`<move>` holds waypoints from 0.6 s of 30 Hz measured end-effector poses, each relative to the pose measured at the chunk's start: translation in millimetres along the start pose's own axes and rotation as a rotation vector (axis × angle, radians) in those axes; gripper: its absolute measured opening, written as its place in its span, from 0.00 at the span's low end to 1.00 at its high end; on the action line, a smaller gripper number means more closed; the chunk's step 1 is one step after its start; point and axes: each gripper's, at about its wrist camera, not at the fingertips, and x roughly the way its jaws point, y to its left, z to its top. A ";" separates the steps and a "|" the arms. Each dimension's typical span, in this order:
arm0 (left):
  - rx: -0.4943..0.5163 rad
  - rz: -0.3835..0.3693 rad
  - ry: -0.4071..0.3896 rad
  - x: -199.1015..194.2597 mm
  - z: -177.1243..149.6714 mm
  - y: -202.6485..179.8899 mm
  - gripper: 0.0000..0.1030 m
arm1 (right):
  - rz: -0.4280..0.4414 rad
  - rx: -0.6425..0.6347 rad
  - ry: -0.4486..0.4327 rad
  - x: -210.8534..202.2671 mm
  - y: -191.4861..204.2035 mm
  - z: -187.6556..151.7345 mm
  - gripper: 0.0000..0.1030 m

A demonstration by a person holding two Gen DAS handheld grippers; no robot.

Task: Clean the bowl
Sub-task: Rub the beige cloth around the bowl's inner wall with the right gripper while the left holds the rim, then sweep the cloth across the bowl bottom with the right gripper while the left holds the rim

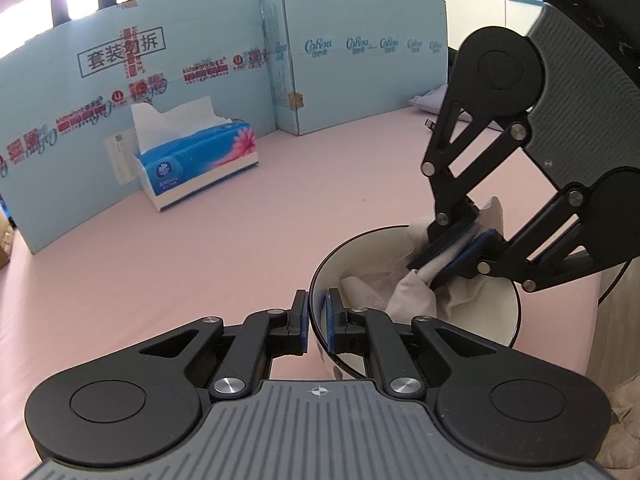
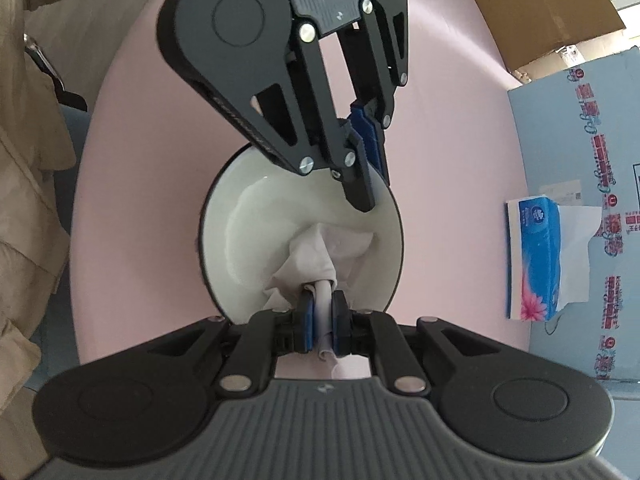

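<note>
A white bowl (image 1: 496,300) with a dark rim stands on the pink table; it also fills the middle of the right wrist view, bowl (image 2: 248,232). My left gripper (image 1: 318,322) is shut on the bowl's near rim, one pad inside and one outside; from the other side it shows as left gripper (image 2: 370,160) clamping the far rim. My right gripper (image 2: 322,320) is shut on a bunched white tissue (image 2: 324,256) that presses against the bowl's inner wall. In the left wrist view the right gripper (image 1: 454,252) reaches down into the bowl with the tissue (image 1: 408,292) crumpled under it.
A blue tissue box (image 1: 196,164) with a sheet sticking out stands at the back left, tissue box (image 2: 538,256) at the right in the other view. Light blue cardboard panels (image 1: 352,52) wall the table's far side. Beige fabric (image 2: 24,160) lies left of the table.
</note>
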 end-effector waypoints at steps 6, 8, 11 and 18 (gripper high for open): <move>-0.002 -0.006 -0.002 -0.3 -0.2 1.2 0.11 | -0.015 -0.016 -0.005 2.4 -3.2 0.6 0.08; -0.002 -0.007 -0.002 0.0 0.1 1.8 0.11 | -0.022 -0.020 -0.009 2.9 -4.2 0.6 0.08; -0.004 -0.010 -0.003 0.4 0.2 2.6 0.11 | -0.031 -0.024 -0.018 4.0 -6.2 2.2 0.08; -0.011 -0.016 -0.007 -0.1 -0.6 3.2 0.11 | -0.058 -0.050 -0.049 4.1 -14.3 9.3 0.08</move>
